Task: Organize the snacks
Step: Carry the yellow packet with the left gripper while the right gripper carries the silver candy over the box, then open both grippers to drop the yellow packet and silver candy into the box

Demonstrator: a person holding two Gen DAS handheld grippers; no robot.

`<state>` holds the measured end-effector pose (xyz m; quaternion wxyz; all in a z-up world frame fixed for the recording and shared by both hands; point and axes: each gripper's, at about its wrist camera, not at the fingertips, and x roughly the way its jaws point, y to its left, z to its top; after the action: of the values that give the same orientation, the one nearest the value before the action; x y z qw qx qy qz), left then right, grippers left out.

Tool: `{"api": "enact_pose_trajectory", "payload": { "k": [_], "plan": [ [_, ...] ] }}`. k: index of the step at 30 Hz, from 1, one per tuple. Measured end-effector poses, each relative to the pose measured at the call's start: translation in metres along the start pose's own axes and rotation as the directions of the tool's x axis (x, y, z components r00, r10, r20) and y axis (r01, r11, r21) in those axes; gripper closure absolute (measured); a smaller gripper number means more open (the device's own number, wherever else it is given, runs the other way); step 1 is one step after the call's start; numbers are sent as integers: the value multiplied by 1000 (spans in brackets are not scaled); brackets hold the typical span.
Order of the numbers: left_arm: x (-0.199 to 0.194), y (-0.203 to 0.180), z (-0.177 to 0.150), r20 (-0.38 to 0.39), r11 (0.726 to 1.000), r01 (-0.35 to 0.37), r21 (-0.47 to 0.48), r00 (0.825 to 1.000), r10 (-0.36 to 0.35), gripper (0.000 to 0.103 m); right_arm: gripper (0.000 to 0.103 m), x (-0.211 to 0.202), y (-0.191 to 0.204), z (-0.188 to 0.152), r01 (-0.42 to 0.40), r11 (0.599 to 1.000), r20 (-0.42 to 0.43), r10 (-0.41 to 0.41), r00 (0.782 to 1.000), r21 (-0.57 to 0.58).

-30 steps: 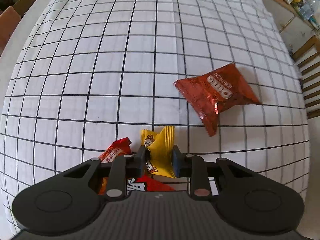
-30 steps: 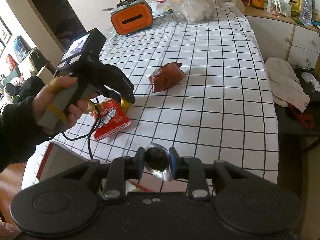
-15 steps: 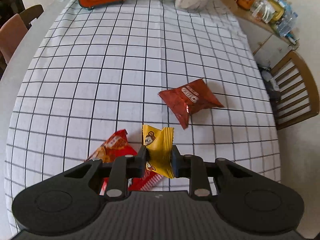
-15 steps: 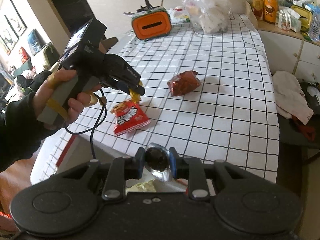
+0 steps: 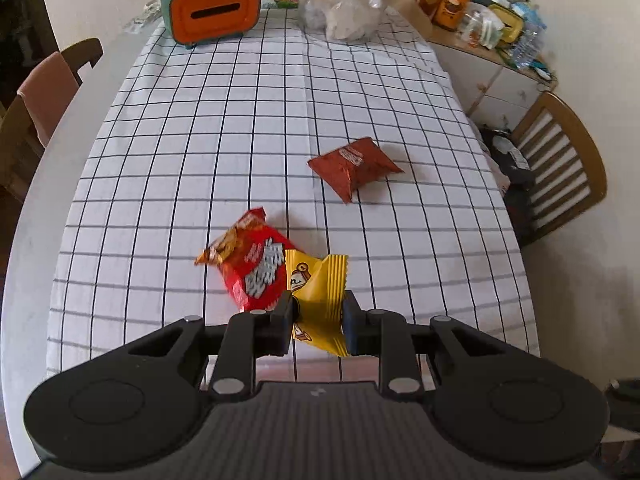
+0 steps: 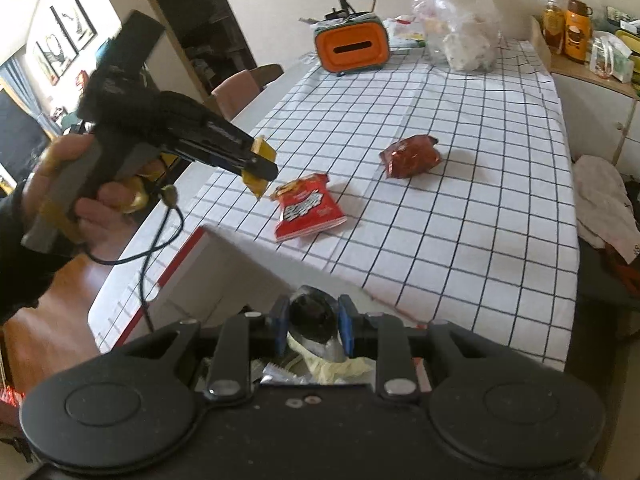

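At the far end of the white black-gridded tablecloth point(image 5: 224, 128) stands an orange box with a dark slot and teal casing point(image 5: 214, 10), beside a crumpled clear plastic bag of pale contents point(image 5: 344, 4); what the bag holds cannot be made out. Below the right gripper point(image 6: 312, 326), past the table's near edge, pale wrappers and a silvery packet point(image 6: 280, 372) lie in what may be a container, though the tool body hides its walls.

Between the closed fingers of the left gripper point(image 5: 318, 316) is pinched a small yellow crimped-edge snack packet with a cartoon figure point(image 5: 318, 292), held in the air above the near part of the table; its lower end is cut off by the fingers. Seen from the right wrist, the same packet point(image 6: 262, 164) shows mostly as two yellow ends either side of the black fingertips.

Gripped in the right gripper's blue-padded fingers is a small dark, shiny foil-wrapped item point(image 6: 314, 326), its print unreadable.

On the cloth lie a bright red glossy snack bag with white lettering point(image 5: 252, 260), just beyond the yellow packet, and a puffed dark-red foil pouch point(image 5: 354, 166) well apart towards the right; the lettering on both is too small to read.
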<state>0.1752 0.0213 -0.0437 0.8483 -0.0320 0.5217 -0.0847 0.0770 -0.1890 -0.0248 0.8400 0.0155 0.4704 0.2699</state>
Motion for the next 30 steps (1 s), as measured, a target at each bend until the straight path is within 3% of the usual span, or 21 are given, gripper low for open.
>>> {"api": "enact_pose_trajectory", "payload": {
  "k": [11,23,30],
  "plan": [
    [-29,-6,-67,-9,999,-14,48,1000,15,79,79,19,22,-35,-24,999,-65,20,998,-47],
    [5,-18,-128,-134,995,-22,101,990,35,79,79,55,44,-70,-20,995,-161,4,987,-97],
    [18,-31,-144,-185,987,4,159,982,26,79,79,69,47,-81,-12,995,-205,-9,979,-98]
  ]
}}
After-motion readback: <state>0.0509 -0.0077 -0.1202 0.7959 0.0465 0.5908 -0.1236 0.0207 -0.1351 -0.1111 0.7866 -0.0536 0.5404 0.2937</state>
